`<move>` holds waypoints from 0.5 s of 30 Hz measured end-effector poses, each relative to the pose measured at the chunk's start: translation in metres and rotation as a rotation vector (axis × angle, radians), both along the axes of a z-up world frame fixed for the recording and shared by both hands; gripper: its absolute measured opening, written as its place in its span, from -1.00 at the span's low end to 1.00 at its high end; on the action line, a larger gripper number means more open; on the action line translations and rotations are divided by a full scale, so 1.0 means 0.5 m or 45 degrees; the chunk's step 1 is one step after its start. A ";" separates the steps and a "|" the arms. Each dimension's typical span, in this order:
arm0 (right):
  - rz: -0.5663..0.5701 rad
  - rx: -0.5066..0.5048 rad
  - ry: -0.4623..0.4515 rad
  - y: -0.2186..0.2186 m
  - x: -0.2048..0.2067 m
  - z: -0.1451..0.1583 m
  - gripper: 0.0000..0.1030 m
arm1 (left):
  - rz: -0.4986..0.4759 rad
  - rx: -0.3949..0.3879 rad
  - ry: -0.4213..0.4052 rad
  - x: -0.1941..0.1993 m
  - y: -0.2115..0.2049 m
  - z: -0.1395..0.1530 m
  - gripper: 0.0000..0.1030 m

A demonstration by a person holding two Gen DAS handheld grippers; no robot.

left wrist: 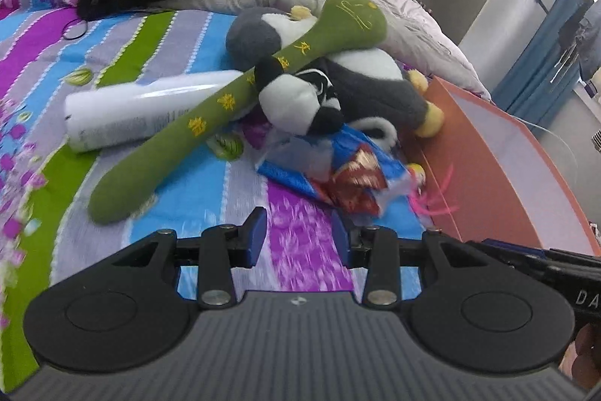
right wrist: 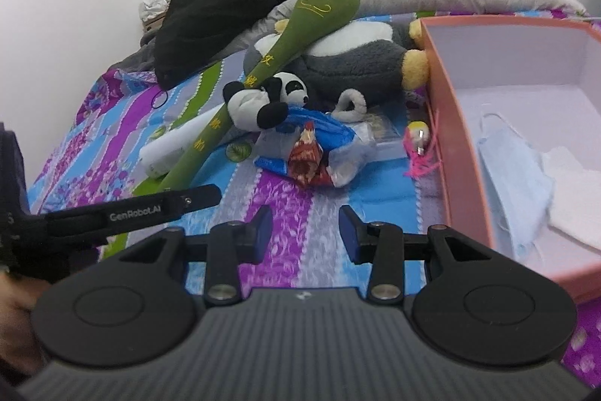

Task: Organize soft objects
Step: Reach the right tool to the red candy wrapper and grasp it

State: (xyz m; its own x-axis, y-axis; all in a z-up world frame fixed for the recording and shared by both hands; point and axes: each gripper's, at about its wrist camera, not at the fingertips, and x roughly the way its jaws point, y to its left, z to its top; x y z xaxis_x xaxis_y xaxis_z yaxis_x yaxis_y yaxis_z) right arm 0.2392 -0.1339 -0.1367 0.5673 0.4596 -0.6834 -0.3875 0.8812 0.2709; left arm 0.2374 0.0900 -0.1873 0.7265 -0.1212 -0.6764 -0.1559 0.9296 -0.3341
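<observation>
Right, both grippers are low over the striped bedspread (left wrist: pixel 180 175), jaws parted and gripping nothing. The left gripper (left wrist: pixel 299 238) has a moderate gap with only purple-and-blue fabric between its blue pads. Ahead and to the left of those jaws lies a white tube (left wrist: pixel 124 115), and across it slants a long green plush mallet (left wrist: pixel 210 115) with yellow characters, its narrow end nearest the jaws and its round head resting up on the big grey-and-white plush penguin (left wrist: pixel 360 77). Straight ahead, a small panda plush (left wrist: pixel 296 100) leans against the mallet and the penguin. Just beyond the jaws sits a crumpled blue snack packet (left wrist: pixel 338 171) with a red foil wrapper on it. To the right, a pink feathery toy (left wrist: pixel 432 202) touches the wall of the orange box (left wrist: pixel 488 175).

Now the right gripper (right wrist: pixel 304 233), equally open and holding nothing. Off to its left a finger of the left gripper pokes into view over the bedspread. Ahead and left are the tube (right wrist: pixel 165 149) and mallet (right wrist: pixel 263 62); dead ahead the panda (right wrist: pixel 263 100) and packet (right wrist: pixel 319 138), the penguin (right wrist: pixel 357 59) behind them. Right of the jaws, the box (right wrist: pixel 450 123) holds a blue face mask (right wrist: pixel 514 175) and a white cloth (right wrist: pixel 574 190). Farther back, black clothing (right wrist: pixel 233 10) is heaped on the bed.
</observation>
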 end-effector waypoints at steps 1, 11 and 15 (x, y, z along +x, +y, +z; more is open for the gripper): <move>-0.003 0.008 0.010 0.004 0.015 -0.004 -0.19 | -0.025 0.004 -0.017 0.016 0.002 -0.006 -0.15; -0.021 0.117 0.122 0.044 0.160 -0.048 -0.26 | -0.143 0.025 -0.076 0.145 0.024 -0.072 -0.15; -0.036 0.168 0.176 0.052 0.201 -0.067 -0.38 | -0.156 0.057 -0.107 0.176 0.029 -0.088 -0.15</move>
State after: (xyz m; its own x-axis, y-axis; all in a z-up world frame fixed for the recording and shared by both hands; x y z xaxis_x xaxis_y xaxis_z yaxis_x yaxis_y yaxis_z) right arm 0.3396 -0.1081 -0.1704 0.4865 0.5356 -0.6903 -0.3142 0.8445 0.4338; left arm 0.3253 0.1045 -0.2313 0.7623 -0.1835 -0.6207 -0.0136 0.9542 -0.2988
